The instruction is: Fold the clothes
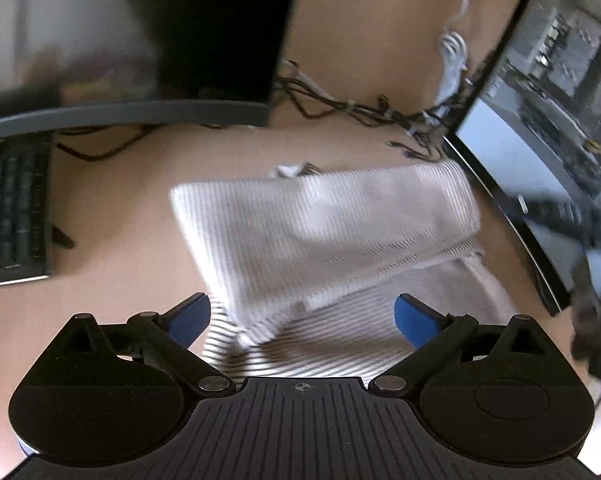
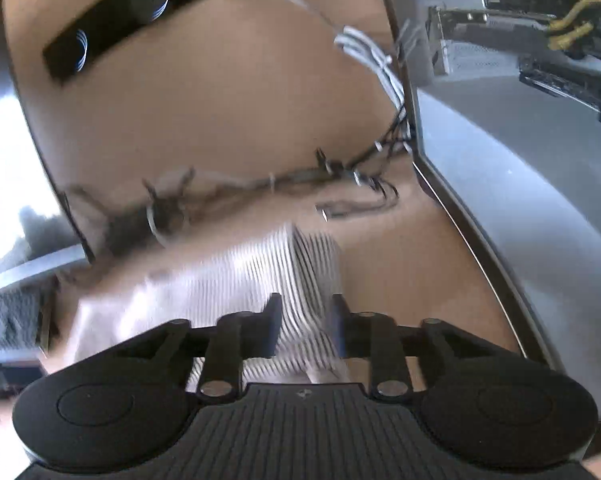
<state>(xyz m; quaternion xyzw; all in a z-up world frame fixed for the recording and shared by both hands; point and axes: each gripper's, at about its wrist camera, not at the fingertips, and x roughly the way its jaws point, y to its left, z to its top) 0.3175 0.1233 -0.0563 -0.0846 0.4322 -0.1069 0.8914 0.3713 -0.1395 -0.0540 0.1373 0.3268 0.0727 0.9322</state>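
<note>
Right wrist: claw (image 2: 305, 330) pinching striped garment (image 2: 300, 272).

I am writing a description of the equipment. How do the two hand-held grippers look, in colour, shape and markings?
Both look alike. The left gripper and the right gripper have a black ribbed body, two round black side discs, black linkage arms with silver pivot pins, and blue finger pads. A small crosshair mark sits on the body's front edge. No cables or sleeves are visible.

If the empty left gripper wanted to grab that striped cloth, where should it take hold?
Probably the near corner of the folded flap on the striped cloth. It points toward the open left gripper and looks slightly raised, so coming straight forward, low over the desk, should work.
</note>
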